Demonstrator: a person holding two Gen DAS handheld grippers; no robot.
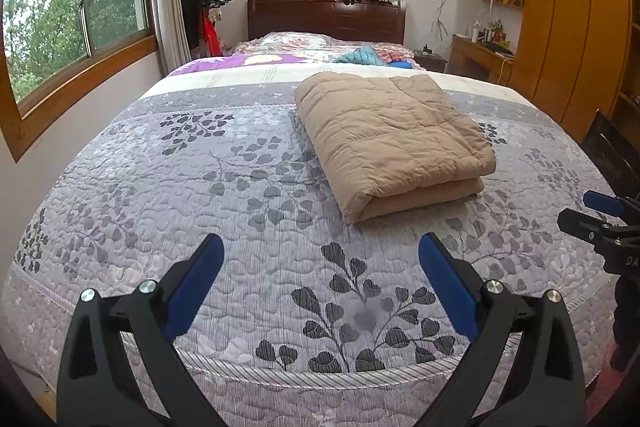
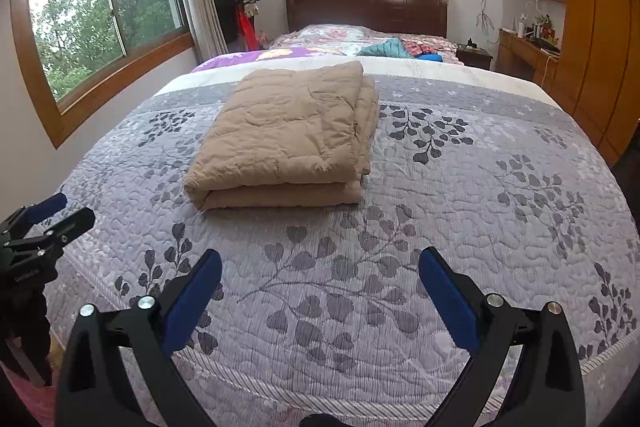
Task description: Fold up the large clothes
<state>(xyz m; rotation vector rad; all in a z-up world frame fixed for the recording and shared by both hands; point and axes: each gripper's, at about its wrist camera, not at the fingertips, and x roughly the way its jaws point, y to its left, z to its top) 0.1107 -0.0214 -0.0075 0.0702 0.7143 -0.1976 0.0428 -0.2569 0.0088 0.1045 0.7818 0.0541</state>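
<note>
Left hand-held gripper [image 1: 320, 251] jaws spread wide, nothing between, hovering over near edge of bed [image 1: 200, 211]. Right hand-held gripper [image 2: 320, 263] likewise wide, holding nothing, also above near edge of grey leaf-print quilt. Each visible at other's side. Ahead of both, well apart from fingertips: tan padded garment [image 1: 390, 137] folded into thick rectangle, lying flat mid-bed. Beyond it, teal clothing [image 1: 362, 57] near headboard [image 1: 326, 17].

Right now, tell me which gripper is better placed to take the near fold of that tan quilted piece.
Probably left, narrowly. In the left wrist view the folded tan piece has its near corner just ahead of the open left gripper. The open right gripper sees that fold further off to its left.
</note>
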